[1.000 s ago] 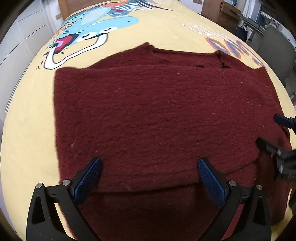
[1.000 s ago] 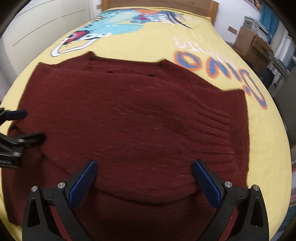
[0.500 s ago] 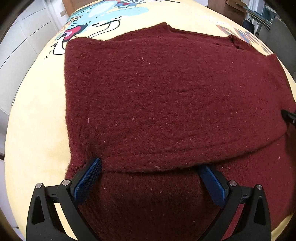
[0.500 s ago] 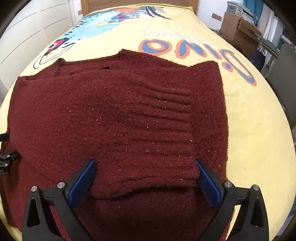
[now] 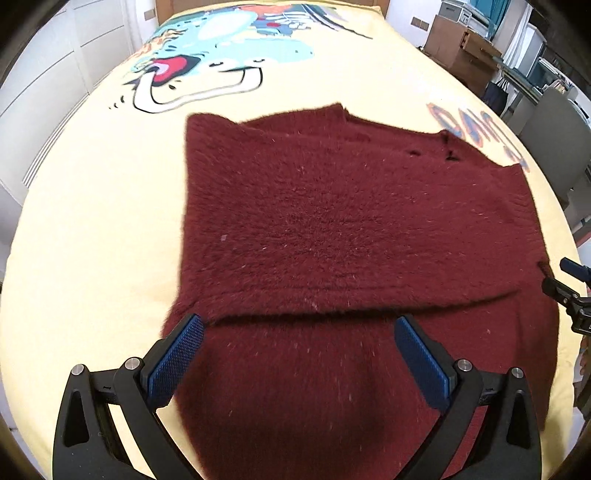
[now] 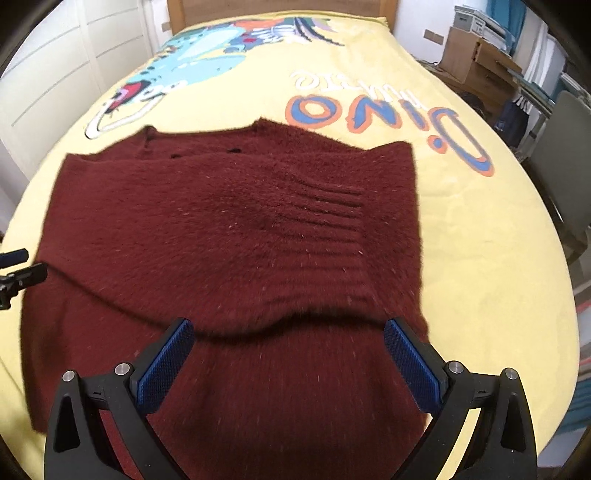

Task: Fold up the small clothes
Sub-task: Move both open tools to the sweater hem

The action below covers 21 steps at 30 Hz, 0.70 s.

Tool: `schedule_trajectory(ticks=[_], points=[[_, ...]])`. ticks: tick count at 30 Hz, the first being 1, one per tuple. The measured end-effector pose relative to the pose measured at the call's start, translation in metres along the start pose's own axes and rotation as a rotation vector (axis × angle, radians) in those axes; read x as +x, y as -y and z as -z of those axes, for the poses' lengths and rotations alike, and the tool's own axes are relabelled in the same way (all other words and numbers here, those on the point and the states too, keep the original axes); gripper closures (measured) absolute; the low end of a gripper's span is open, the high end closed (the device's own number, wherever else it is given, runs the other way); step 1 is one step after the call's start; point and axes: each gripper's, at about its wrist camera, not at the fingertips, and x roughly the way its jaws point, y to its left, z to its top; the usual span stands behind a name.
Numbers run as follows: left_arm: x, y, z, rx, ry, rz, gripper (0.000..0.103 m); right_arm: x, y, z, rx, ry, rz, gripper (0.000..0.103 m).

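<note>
both views are taken from just above the near hem of the dark red sweater (image 5: 351,229), aimed toward 12 o'clock at the headboard (image 6: 280,7). the sweater and yellow bedspread (image 6: 480,236) are shared; the right gripper (image 5: 567,280) is caught at 3 o'clock, the left gripper (image 6: 16,266) at 9 o'clock.

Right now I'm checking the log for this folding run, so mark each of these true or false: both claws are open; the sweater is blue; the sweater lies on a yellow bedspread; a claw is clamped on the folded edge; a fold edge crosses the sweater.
1. Both claws are open. True: the left claw and right claw each stand wide apart.
2. The sweater is blue. False: the sweater is dark red.
3. It lies on a yellow bedspread. True.
4. A claw is clamped on the folded edge. False: neither claw holds anything.
5. A fold edge crosses the sweater. True.
</note>
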Motion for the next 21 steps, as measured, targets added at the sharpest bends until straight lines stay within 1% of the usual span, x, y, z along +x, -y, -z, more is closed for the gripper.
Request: schedule_trajectory(ticks=[5,8,10,12,16,21], points=[[-0.021,-0.001,0.021,0.029,-0.022,0.0,0.001,-0.033,0.006,0.024,0.034,0.018,-0.014,0.001],[-0.022,0.005,0.042,0.039,-0.048,-0.002,0.001,-0.045,0.009,0.043,0.049,0.013,-0.017,0.001],[-0.021,-0.002,0.05,0.029,-0.066,-0.001,0.001,-0.049,0.012,0.055,0.071,0.005,-0.029,0.001],[-0.024,-0.006,0.061,0.014,-0.084,-0.001,0.001,-0.053,0.016,0.071,0.097,-0.009,-0.04,0.001],[-0.027,-0.013,0.084,-0.003,-0.129,0.018,0.001,-0.056,0.022,0.103,0.12,-0.053,-0.021,0.001],[-0.032,-0.016,0.11,-0.01,-0.168,0.031,0.001,-0.053,0.03,0.138,0.163,-0.111,-0.03,0.001]])
